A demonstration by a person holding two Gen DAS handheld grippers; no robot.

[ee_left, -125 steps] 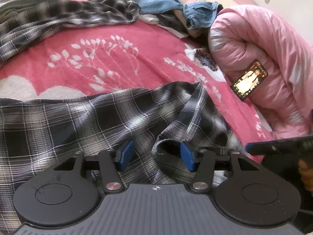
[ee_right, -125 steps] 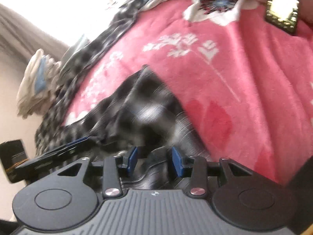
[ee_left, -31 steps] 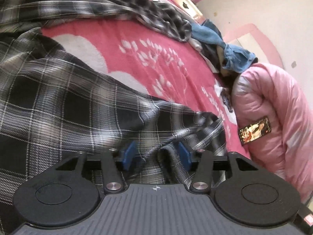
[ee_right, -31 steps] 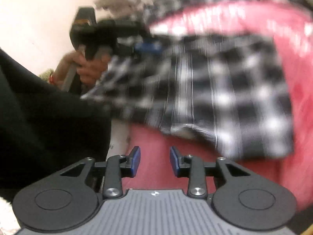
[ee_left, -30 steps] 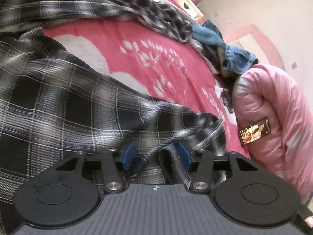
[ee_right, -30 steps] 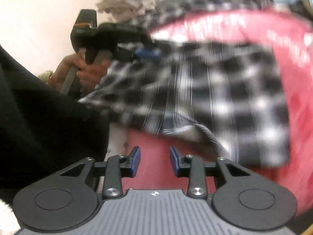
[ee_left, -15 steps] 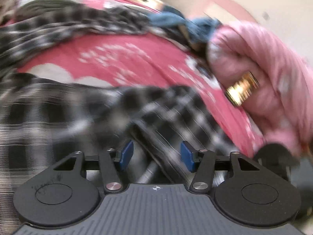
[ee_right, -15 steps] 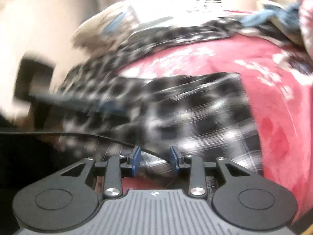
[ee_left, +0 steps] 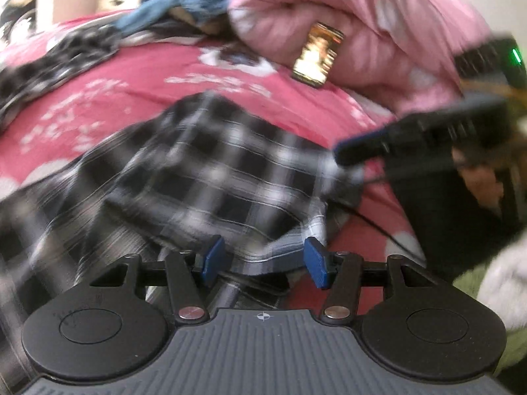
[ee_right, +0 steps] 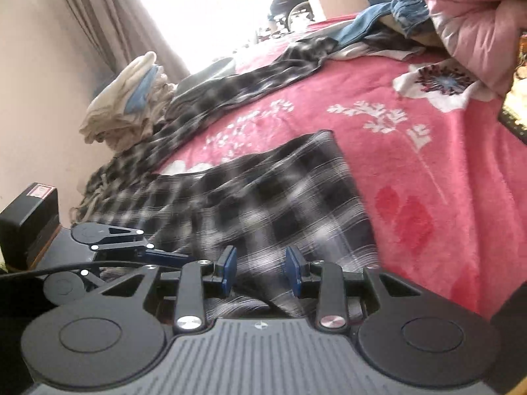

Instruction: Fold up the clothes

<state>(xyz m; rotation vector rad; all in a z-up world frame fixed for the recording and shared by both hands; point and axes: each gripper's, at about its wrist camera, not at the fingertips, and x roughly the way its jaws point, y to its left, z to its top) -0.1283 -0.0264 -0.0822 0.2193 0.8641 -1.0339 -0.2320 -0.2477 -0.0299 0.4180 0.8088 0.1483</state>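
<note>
A black-and-white plaid shirt (ee_left: 210,171) lies partly folded on the red floral blanket (ee_left: 108,98); the left wrist view is motion-blurred. My left gripper (ee_left: 263,260) is open at the shirt's near hem, with the edge of the cloth lying between its blue pads. The right wrist view shows the same shirt (ee_right: 290,197) spread ahead. My right gripper (ee_right: 261,268) is open low over the near edge, and cloth runs between its fingers. From the left wrist view, the right gripper (ee_left: 362,151) reaches the shirt's right corner. The left gripper (ee_right: 148,251) is at the shirt's left side.
A pink duvet (ee_left: 362,33) with a phone (ee_left: 316,54) on it is bunched at the right. Jeans (ee_right: 388,13) and a second plaid garment (ee_right: 237,85) lie at the far side. Pale folded clothes (ee_right: 128,98) are stacked by the curtain (ee_right: 108,16).
Both grippers have swung back to the shirt's near edge. The left one let go of the fold it was carrying. The right one, empty over the blanket a second ago, now has cloth between its fingers.
</note>
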